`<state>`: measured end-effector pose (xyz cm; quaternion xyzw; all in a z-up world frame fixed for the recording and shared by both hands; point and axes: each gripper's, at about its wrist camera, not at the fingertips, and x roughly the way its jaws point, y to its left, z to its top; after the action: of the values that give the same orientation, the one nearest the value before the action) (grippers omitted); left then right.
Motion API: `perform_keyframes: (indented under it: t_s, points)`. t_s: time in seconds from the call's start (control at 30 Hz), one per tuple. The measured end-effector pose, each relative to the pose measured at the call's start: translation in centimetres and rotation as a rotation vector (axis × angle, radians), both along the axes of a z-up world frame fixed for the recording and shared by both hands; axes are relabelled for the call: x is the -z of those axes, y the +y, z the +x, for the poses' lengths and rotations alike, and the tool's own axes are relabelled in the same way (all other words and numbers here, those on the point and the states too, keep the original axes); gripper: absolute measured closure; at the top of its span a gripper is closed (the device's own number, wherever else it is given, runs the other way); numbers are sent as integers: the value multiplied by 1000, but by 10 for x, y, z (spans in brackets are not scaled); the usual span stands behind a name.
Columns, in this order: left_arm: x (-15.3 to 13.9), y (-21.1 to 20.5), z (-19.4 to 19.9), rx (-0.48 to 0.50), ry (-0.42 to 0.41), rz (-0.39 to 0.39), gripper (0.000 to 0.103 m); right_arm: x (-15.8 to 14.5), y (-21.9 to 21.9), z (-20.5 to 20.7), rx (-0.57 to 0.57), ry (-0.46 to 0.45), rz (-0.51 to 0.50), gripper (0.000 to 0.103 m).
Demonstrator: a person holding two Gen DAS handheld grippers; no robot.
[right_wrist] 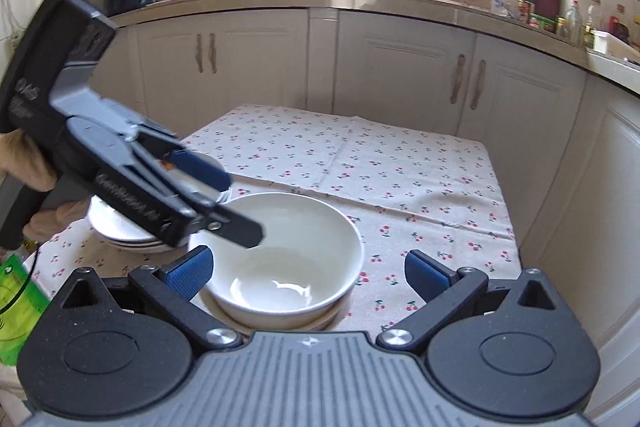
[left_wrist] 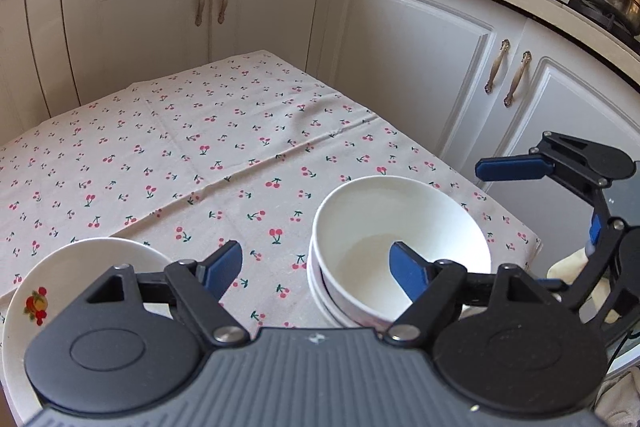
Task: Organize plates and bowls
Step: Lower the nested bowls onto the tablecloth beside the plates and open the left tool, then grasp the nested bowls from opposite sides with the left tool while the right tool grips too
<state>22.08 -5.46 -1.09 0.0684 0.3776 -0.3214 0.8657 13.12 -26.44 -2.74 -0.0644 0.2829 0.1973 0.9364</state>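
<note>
Bowls: white stack near the worktop's right front corner; three rims can be counted in the left wrist view.
Plates: white stack at the front left, top one fruit-printed; about three, partly hidden.
Left tongs: spread apart, empty, one finger over the top bowl's hollow.
Right tongs: spread apart, empty, hovering just before the bowl stack.
Step in hand: probably tidying the two stacks.
Doing it well: clamp one rim squarely, lift straight, keep stacks from sliding on the cloth.

White bowls nested; plates stacked
</note>
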Motion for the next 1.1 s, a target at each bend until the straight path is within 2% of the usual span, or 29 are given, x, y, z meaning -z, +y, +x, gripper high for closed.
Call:
perform_keyframes:
  t_s: [0.27, 0.37, 0.57, 0.77, 0.93, 1.1]
  points:
    - [9, 14, -3, -23, 33, -21, 22, 8, 3, 0, 1, 26, -19, 0]
    - [5, 15, -8, -13, 6, -21, 22, 5, 3, -3, -9, 20, -24, 0]
    - [-6, 21, -27, 45, -46, -28, 10, 1, -2, -14, -61, 1, -83, 0]
    - [2, 21, -48, 116, -69, 34, 8, 8, -4, -21, -113, 43, -134, 0]
    - [19, 10, -55, 165, -44, 86, 8, 30, 2, -15, -137, 105, -200, 0]
    - [36, -5, -55, 211, -35, 134, 8, 49, 3, -4, -136, 162, -222, 0]
